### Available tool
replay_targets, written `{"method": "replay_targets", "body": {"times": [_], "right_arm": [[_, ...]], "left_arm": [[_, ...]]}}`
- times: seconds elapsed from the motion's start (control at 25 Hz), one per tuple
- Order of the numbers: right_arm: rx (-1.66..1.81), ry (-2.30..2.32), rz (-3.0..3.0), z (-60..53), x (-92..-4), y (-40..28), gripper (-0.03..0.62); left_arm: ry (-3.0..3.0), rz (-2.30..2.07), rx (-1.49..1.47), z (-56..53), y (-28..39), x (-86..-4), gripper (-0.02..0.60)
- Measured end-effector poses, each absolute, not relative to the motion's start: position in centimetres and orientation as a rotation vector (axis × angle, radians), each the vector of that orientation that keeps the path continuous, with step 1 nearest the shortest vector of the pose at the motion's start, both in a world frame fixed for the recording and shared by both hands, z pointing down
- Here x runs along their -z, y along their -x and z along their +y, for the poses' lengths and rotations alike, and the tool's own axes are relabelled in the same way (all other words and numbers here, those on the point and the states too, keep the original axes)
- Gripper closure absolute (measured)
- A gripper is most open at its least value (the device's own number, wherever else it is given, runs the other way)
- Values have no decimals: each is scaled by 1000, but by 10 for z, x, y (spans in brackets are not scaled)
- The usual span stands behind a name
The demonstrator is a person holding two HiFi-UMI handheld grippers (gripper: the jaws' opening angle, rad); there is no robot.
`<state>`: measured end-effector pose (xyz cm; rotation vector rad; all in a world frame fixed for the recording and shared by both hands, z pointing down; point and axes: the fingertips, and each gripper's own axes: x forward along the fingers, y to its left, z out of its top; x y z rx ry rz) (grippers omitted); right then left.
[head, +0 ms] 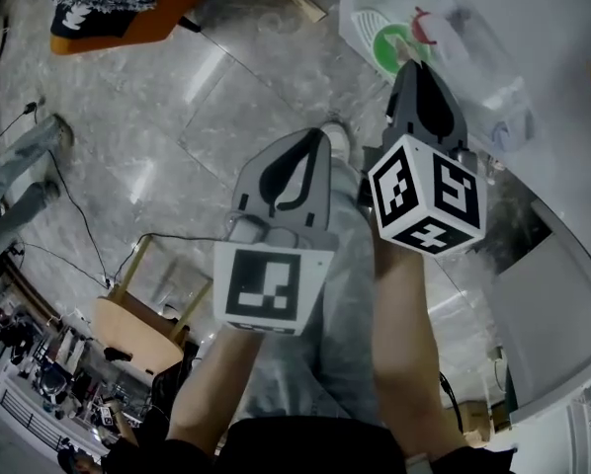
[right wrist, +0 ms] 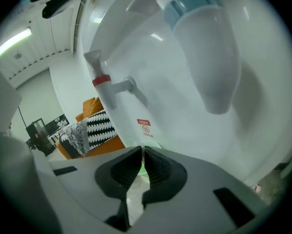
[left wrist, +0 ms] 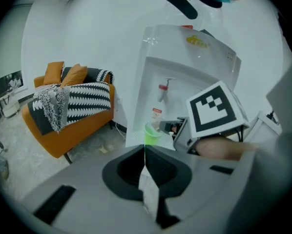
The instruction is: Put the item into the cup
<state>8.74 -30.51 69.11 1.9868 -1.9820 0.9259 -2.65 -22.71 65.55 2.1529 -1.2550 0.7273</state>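
The left tongs (left wrist: 145,161) are pressed shut on a thin white packet (left wrist: 149,191). I think that packet is the item. Only one end is pinched, maybe so it can drop straight down when the tongs let go. It is up in the air and not in the cup yet.

From the packet, the green cup (left wrist: 152,132) is at 12 o'clock, a bit farther off. The right tongs (right wrist: 142,161) are almost shut, with just a thin crack between them, and green shows in the crack. They seem to pinch the cup's edge, likely so the light cup does not tip or slide.

The cup sits in the white water machine (left wrist: 177,72), below the tap with the red handle (right wrist: 101,80).

Far away at 9 o'clock is an orange sofa (left wrist: 77,126) with a striped blanket (left wrist: 87,96).

Most of the packet is tucked between the tongs, so I cannot tell what it really is. From the head view the tongs cover it fully. They also cover part of the cup, and I cannot tell if anything is inside it.
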Motion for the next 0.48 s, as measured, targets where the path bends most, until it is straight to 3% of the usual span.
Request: {"method": "replay_targets", "body": {"times": [0.28, 0.48], "right_arm": [[-926, -1962, -2005, -310, -698, -83, 568], [-928, -1949, -2020, -311, -699, -80, 508]], "left_arm": [[-2150, -1252, -734, -227, 26, -659, 569], [-2129, -1260, -715, -228, 24, -663, 569]]}}
